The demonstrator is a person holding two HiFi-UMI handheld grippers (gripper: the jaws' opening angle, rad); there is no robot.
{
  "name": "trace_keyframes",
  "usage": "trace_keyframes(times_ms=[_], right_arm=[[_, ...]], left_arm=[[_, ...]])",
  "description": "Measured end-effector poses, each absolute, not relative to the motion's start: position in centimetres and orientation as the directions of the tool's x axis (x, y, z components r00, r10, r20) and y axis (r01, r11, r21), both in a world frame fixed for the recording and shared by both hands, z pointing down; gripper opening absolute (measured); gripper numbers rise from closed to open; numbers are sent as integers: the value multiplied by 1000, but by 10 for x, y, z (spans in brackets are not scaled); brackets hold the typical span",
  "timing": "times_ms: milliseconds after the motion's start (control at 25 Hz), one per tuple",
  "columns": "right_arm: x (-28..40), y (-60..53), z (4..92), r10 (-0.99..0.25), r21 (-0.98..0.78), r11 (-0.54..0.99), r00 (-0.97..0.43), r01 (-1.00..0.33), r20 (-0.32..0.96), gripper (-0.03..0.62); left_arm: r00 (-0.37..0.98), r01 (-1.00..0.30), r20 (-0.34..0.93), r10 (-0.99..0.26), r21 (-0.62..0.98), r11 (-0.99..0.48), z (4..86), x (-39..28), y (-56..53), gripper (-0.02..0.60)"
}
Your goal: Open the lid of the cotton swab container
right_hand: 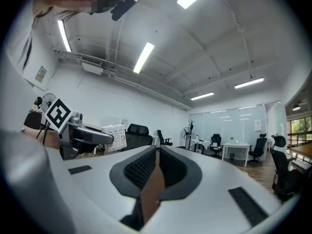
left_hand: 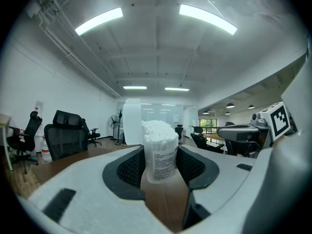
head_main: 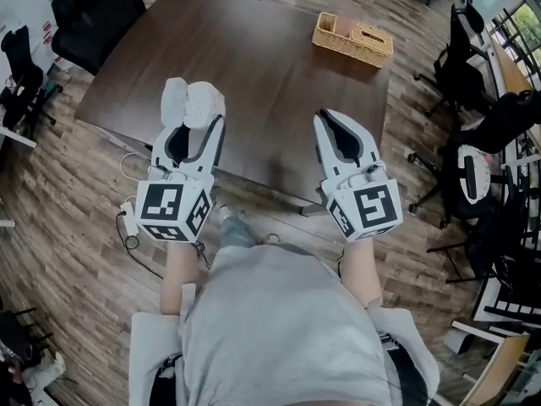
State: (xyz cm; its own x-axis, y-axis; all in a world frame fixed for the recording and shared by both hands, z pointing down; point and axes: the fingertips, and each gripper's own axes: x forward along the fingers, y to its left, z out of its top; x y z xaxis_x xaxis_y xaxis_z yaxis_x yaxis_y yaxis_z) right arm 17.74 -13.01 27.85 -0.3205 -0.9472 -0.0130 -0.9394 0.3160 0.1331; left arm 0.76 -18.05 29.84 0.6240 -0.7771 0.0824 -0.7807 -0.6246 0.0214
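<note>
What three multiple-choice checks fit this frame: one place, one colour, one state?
1. Where is the cotton swab container?
A. Between the jaws of the left gripper
B. In the basket
C. On the floor

2. What colour is the table top?
A. White
B. Dark brown
C. Green

3. How do the jaws of the right gripper stand?
A. Wide apart
B. Closed on the container
C. Together, with nothing between them

Answers:
1 A: the left gripper view shows the container pinched between the pads.
2 B: the head view shows a dark brown top.
3 C: the right gripper view shows the pads meeting with nothing between them.
</note>
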Motion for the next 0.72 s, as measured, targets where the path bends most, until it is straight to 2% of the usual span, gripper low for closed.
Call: trace_keyframes(times_ms=[720], right_arm=[[186, -110, 282, -945, 114, 323, -326, -940, -12, 28]], left_arm=[[630, -777, 65, -774, 28, -629, 297, 23, -157, 192]])
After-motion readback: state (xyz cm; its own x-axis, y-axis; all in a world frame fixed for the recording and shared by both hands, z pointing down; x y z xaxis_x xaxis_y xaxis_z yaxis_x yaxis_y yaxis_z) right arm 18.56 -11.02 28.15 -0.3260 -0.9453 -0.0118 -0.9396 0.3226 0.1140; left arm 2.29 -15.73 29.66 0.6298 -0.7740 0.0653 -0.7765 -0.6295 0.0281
